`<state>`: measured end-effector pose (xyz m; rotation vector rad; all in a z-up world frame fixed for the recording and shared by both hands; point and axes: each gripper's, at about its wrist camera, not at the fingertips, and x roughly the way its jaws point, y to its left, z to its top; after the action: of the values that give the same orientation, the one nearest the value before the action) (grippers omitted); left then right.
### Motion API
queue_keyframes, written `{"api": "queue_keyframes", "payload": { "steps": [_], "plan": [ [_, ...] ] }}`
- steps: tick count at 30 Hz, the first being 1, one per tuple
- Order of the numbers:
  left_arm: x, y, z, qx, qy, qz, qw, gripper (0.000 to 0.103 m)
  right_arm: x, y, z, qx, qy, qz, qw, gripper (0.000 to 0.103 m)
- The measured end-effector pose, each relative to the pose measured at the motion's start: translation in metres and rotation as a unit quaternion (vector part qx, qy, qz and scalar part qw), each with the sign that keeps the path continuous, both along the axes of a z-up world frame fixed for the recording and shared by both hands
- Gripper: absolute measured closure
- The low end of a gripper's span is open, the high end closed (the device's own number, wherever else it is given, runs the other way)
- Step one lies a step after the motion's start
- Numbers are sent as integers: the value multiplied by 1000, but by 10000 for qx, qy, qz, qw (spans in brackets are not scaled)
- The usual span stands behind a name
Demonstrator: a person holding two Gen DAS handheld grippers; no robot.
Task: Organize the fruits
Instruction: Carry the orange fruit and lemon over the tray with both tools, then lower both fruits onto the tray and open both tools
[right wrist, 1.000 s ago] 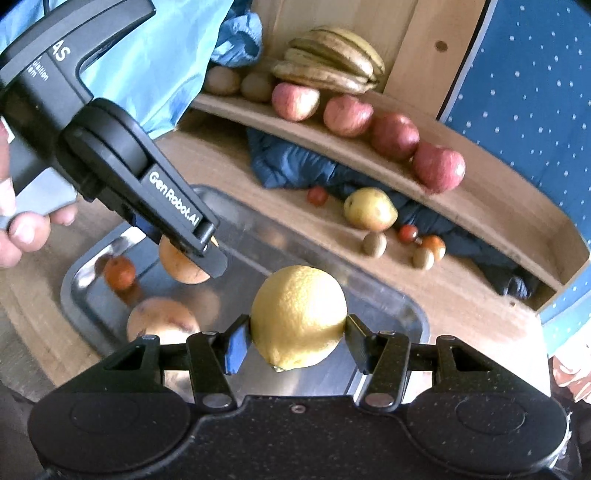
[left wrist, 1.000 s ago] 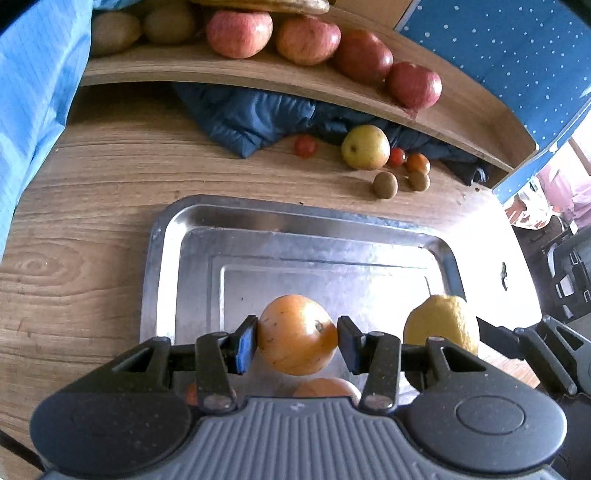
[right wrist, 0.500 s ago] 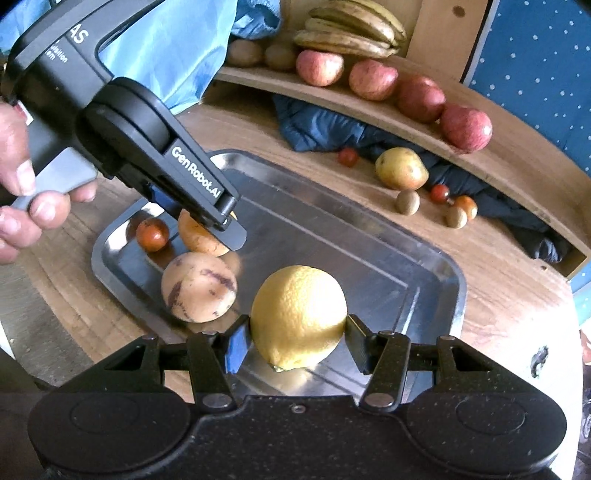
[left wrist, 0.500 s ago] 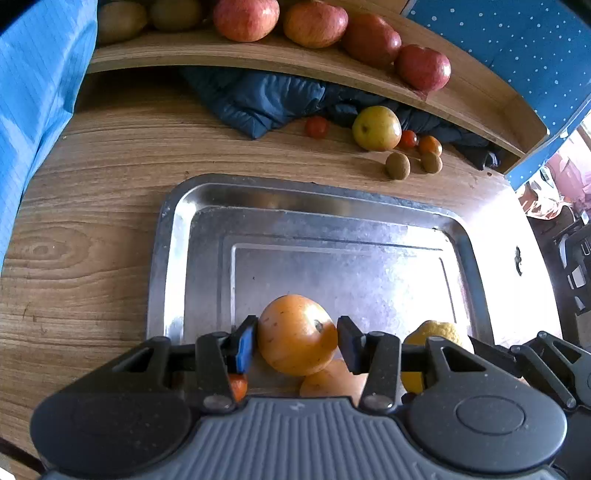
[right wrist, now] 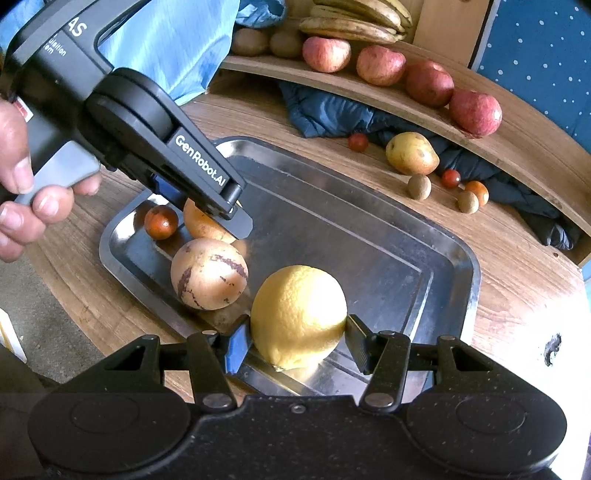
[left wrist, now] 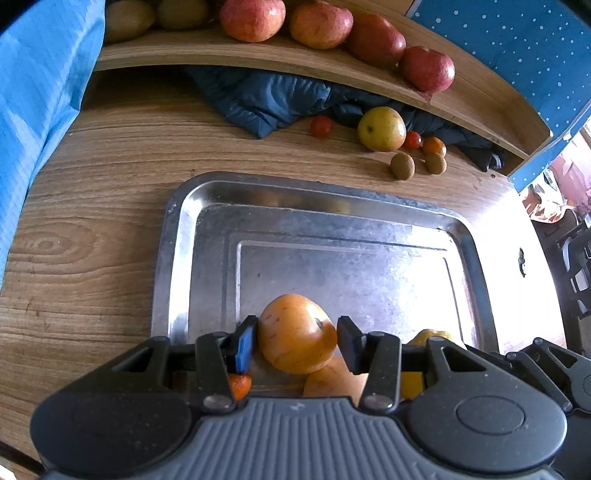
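Note:
My left gripper (left wrist: pixel 297 339) is shut on an orange fruit (left wrist: pixel 297 334), held low over the near left part of the steel tray (left wrist: pixel 177 251). In the right wrist view that same gripper (right wrist: pixel 207 210) pins the orange fruit (right wrist: pixel 201 225) beside a small red-brown fruit (right wrist: pixel 160 222) and a tan fruit with purple streaks (right wrist: pixel 208 273) lying in the tray (right wrist: pixel 424 236). My right gripper (right wrist: pixel 298 334) is shut on a yellow lemon (right wrist: pixel 298 317), held just over the tray's near edge. A sliver of the lemon (left wrist: pixel 430 336) shows behind the left gripper.
A curved wooden shelf (right wrist: pixel 517 147) at the back carries red apples (right wrist: pixel 428 83), bananas (right wrist: pixel 354 22) and kiwis. On the table lie a yellow-green pear (right wrist: pixel 412 153), cherry tomatoes, small brown fruits and a dark blue cloth (right wrist: pixel 325 110). A person's hand (right wrist: pixel 22 206) grips the left tool.
Both grippers have sunk toward the tray with their fruits still held. The right view has swung so more of the tray and the streaked fruit show.

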<state>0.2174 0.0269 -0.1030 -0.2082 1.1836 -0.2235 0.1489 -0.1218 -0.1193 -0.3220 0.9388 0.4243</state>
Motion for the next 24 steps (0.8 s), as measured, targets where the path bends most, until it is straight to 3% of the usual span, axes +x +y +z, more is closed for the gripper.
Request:
{"api": "queue_keyframes", "payload": {
  "steps": [4,16,24],
  "plan": [
    [0,-1,4,19,-55,22,10000,53,-1,-1,0,8,-3,7,10000,46],
    [-13,-1,24,47,-293,123,9995,31,-9,-3,4,85,-57,72,9999,44],
    [-31,-1,39,95,-373,233,9990,22,-20,-7,10,146,-186,59,9997,34]
  ]
}}
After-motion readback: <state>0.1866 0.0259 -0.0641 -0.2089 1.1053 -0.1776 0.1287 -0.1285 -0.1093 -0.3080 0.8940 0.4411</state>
